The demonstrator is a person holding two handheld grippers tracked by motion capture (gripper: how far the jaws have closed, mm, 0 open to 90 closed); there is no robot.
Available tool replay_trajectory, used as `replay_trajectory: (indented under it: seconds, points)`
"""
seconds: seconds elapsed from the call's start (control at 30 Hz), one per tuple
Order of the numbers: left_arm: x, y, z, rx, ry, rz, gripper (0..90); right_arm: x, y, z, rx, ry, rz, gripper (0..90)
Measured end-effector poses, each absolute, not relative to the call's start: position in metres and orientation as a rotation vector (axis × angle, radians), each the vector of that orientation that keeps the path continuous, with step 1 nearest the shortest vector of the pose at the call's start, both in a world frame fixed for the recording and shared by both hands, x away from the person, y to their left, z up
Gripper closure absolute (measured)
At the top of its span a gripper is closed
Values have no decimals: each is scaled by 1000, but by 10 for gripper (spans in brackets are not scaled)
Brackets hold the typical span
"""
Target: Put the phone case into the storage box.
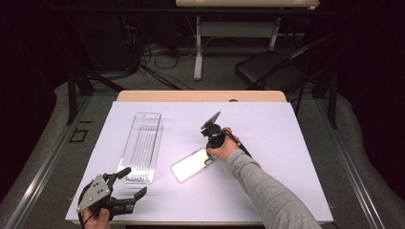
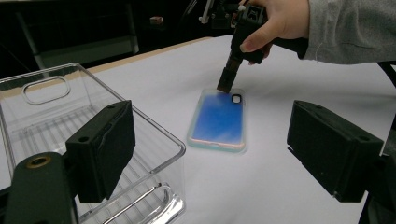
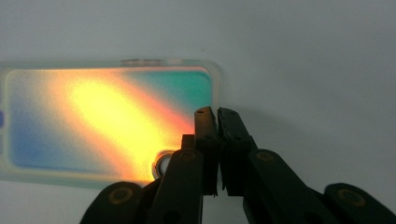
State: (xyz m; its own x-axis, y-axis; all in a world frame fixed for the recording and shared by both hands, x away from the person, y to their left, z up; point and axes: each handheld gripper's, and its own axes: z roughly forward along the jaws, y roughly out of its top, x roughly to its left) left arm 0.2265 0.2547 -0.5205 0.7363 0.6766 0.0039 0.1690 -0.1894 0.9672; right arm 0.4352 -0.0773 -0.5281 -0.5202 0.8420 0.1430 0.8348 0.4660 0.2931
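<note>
Left gripper (image 1: 130, 185) sits at the near-left table edge, jaws spread, holding nothing. Just beyond it is the clear bin (image 1: 142, 145), long axis running away from the person. Phone case (image 1: 192, 165) lies flat mid-table on the white sheet (image 1: 267, 143), right of the bin and apart from it. Its long axis is diagonal, near-left to far-right, with the camera-cutout end pointing far-right. Right gripper (image 2: 225, 86) points down at that end, jaws pressed together, tips at the case's edge by the cutout; can't tell if it's pinching the rim.
</note>
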Motion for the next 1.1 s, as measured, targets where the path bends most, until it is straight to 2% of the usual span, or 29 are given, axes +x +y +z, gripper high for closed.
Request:
replay_trajectory:
  seconds: [1.1]
  points:
    - [227, 255, -521, 1730, 677, 517, 157, 436, -81, -525, 1491, 2695, 539, 876]
